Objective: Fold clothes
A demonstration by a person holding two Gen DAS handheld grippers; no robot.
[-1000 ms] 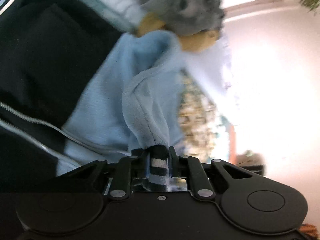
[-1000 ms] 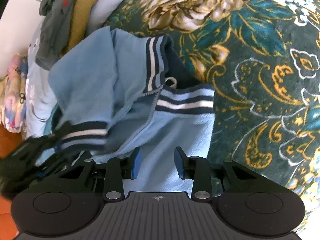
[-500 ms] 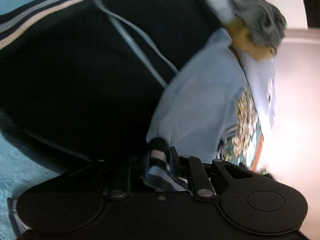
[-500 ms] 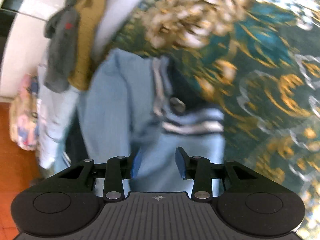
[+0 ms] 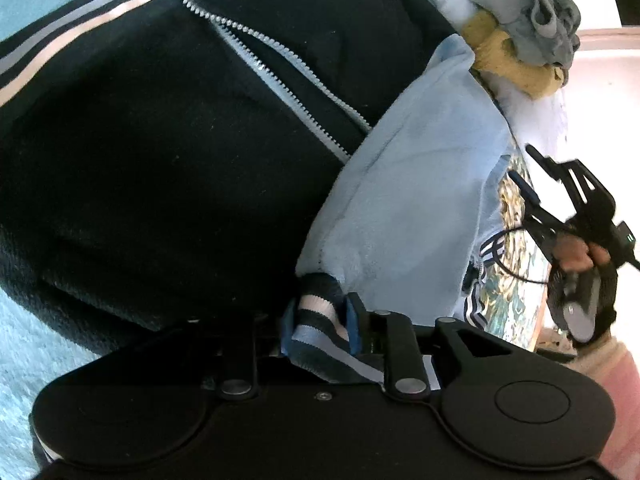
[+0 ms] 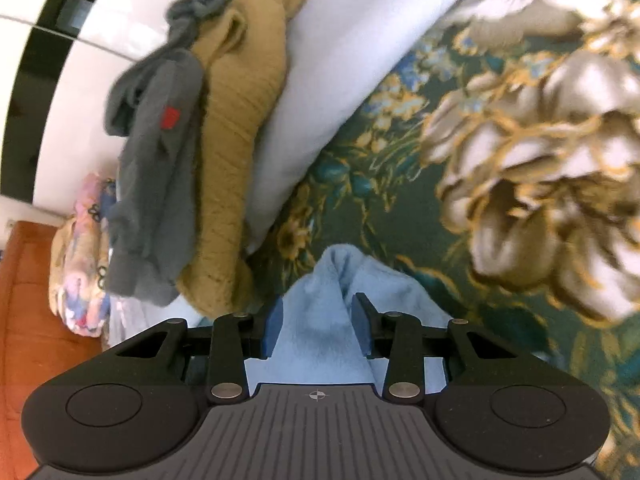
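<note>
A light blue fleece garment [image 5: 408, 208] with navy-and-white striped trim hangs from my left gripper [image 5: 320, 316], which is shut on its striped cuff [image 5: 316, 308]. A black zip jacket [image 5: 160, 140] fills the left of that view, close behind the garment. My right gripper [image 6: 318, 326] is open, and a peaked fold of the same blue garment [image 6: 320, 320] lies between its blue fingers [image 6: 274, 326] over the floral bedspread [image 6: 520, 140]. In the left wrist view a hand holds the right gripper [image 5: 524, 168] beside the garment's far edge.
A grey garment [image 6: 156, 160] and a mustard one [image 6: 236, 128] are piled on a white pillow [image 6: 340, 60] just beyond the right gripper. A pastel patterned bundle [image 6: 80, 264] sits at the bed edge above an orange floor [image 6: 24, 300].
The right gripper has moved forward over the blue garment toward the pile, so a fold now lies between its fingers. The left gripper has swung with the cuff held; the black jacket fills its view.
</note>
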